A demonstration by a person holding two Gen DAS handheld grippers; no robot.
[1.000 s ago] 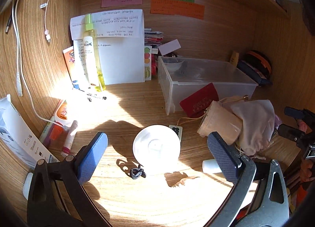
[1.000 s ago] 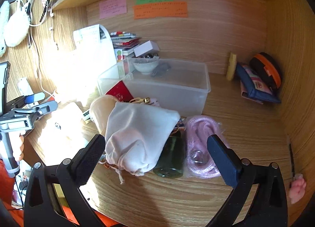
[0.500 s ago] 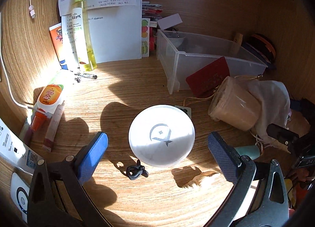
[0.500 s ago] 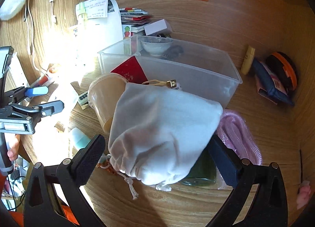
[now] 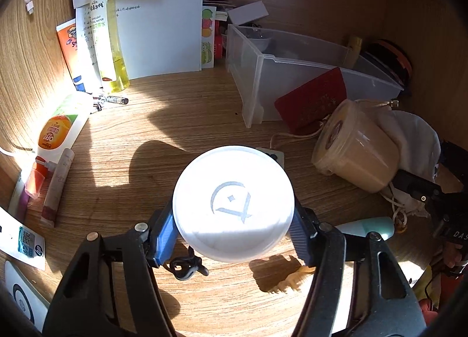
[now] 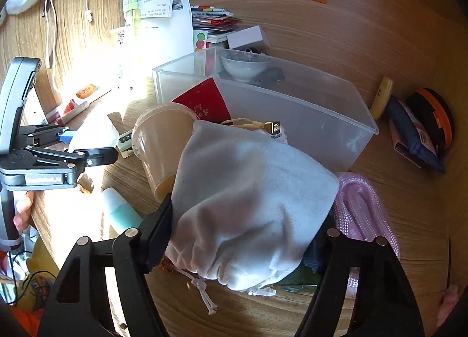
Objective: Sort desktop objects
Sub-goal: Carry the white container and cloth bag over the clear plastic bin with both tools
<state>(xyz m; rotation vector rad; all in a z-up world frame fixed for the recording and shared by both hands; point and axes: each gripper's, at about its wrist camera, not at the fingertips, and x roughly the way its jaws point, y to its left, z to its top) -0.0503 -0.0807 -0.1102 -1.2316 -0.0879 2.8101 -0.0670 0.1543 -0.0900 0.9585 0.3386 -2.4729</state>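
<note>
A white round jar [image 5: 232,202] with a grey logo on its lid stands on the wooden desk in the left wrist view. My left gripper [image 5: 234,221] is closing on it, and both blue pads [image 5: 163,230] touch its sides. In the right wrist view a white drawstring pouch [image 6: 251,190] lies over a beige tub [image 6: 159,138]. My right gripper [image 6: 242,231] is closing around the pouch, its dark pads pressed into the cloth on both sides. The left gripper [image 6: 87,145] also shows at the far left of that view, held by a hand.
A clear plastic bin [image 5: 292,63] stands behind, with a red card [image 5: 313,100] leaning on it. A yellow spray bottle [image 5: 108,44] and tubes [image 5: 55,135] line the left wall. A black clip [image 5: 187,266], a teal tube [image 6: 120,211] and pink rope [image 6: 362,214] lie nearby.
Both grippers moved forward and down, and their jaws came in from wide open. The left now touches the white jar and the right squeezes the pouch.
</note>
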